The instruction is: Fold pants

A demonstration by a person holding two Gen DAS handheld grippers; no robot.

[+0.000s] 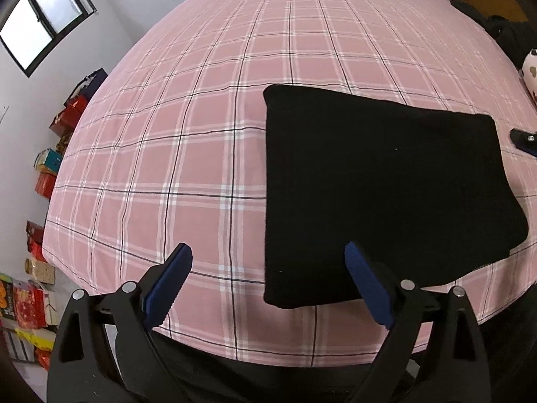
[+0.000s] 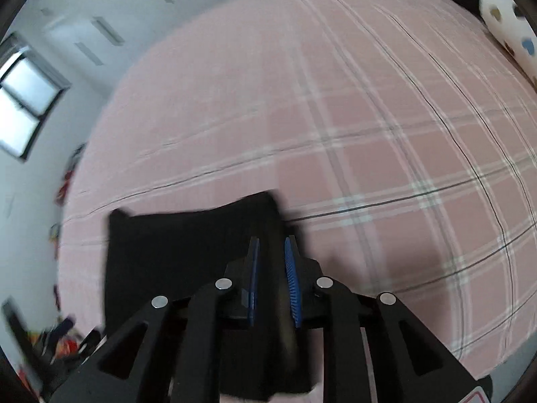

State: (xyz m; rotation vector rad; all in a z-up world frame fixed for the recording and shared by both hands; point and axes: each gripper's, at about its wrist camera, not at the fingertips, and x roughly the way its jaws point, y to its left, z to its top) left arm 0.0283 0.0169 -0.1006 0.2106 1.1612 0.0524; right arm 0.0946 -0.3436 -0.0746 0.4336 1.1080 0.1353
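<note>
The black pants (image 1: 382, 188) lie folded into a flat rectangle on the pink plaid bed (image 1: 201, 134). My left gripper (image 1: 268, 262) is open and empty, hovering above the near left edge of the pants. In the blurred right wrist view, my right gripper (image 2: 272, 252) is nearly closed on the right edge of the black pants (image 2: 174, 255), with fabric between the blue pads (image 2: 292, 275). The right gripper's tip also shows in the left wrist view (image 1: 523, 139) at the pants' right side.
Boxes and bags (image 1: 43, 181) line the floor along the white wall left of the bed. A window (image 1: 43, 16) is at upper left. A white spotted pillow (image 2: 506, 20) and dark clothing (image 1: 503, 27) lie at the far right of the bed.
</note>
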